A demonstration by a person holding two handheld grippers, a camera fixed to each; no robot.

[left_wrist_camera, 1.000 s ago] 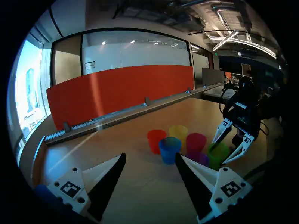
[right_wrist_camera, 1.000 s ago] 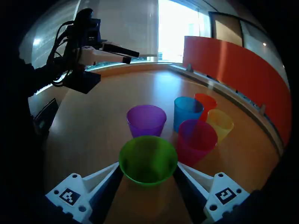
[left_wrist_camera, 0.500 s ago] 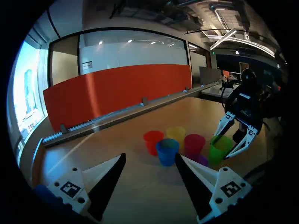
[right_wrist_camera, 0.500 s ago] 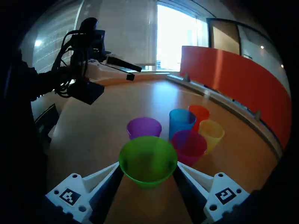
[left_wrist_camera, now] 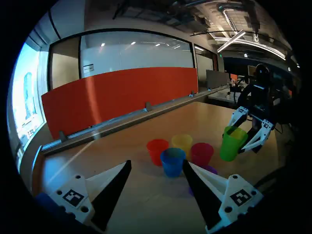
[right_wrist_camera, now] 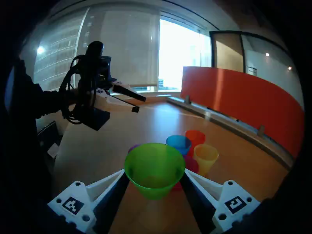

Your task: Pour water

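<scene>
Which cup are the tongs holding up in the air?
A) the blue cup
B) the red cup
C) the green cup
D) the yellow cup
C: the green cup is squeezed between both fingers of the right tongs, up off the table, while the blue cup, yellow cup and red cup stand on it.

Wooden table (left_wrist_camera: 156, 202), orange partition (left_wrist_camera: 117, 93), bright window (right_wrist_camera: 175, 54), ceiling strip lights (left_wrist_camera: 234, 39).
</scene>
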